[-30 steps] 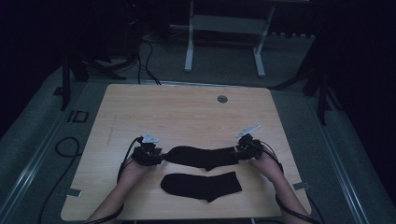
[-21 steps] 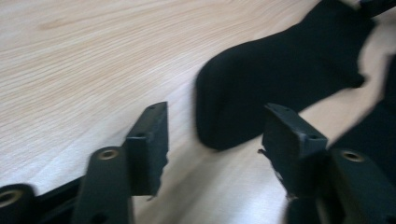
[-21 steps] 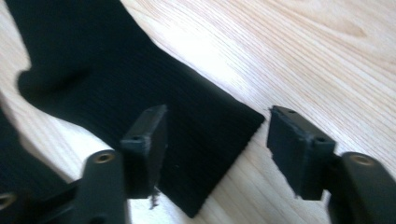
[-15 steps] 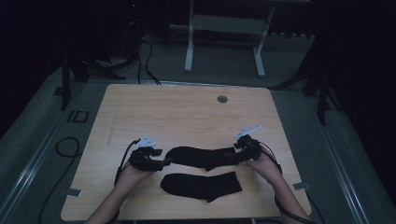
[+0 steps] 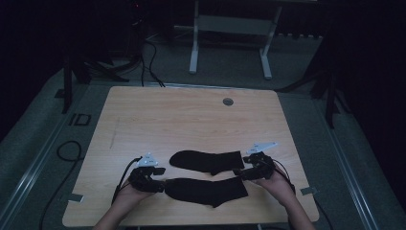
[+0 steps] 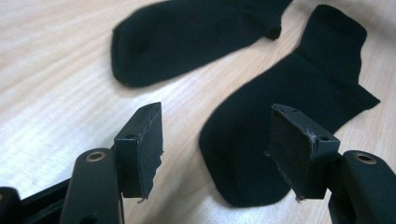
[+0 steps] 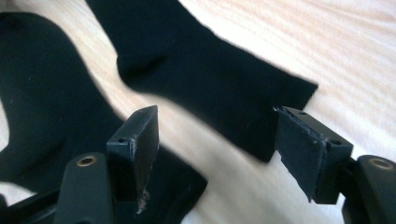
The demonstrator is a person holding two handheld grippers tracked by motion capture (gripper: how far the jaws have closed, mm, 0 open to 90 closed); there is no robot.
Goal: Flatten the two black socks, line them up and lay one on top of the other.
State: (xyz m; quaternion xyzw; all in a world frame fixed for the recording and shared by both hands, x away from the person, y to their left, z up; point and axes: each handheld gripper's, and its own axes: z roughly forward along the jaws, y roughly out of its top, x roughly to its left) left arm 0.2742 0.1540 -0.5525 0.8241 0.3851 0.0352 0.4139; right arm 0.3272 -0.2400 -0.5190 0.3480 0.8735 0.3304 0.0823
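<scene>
Two black socks flat on the wooden table [image 5: 143,120]: far sock [image 5: 207,160] and near sock [image 5: 206,189], lying side by side, just apart. Left gripper [image 5: 160,184] at the near sock's toe, jaws just opened, nothing between them. Right gripper [image 5: 239,173] by the far sock's cuff, jaws likewise just opened and empty. Soft, light, limp fabric; likely to sag and fold when lifted. Best pinched at cuff or toe edge.
</scene>
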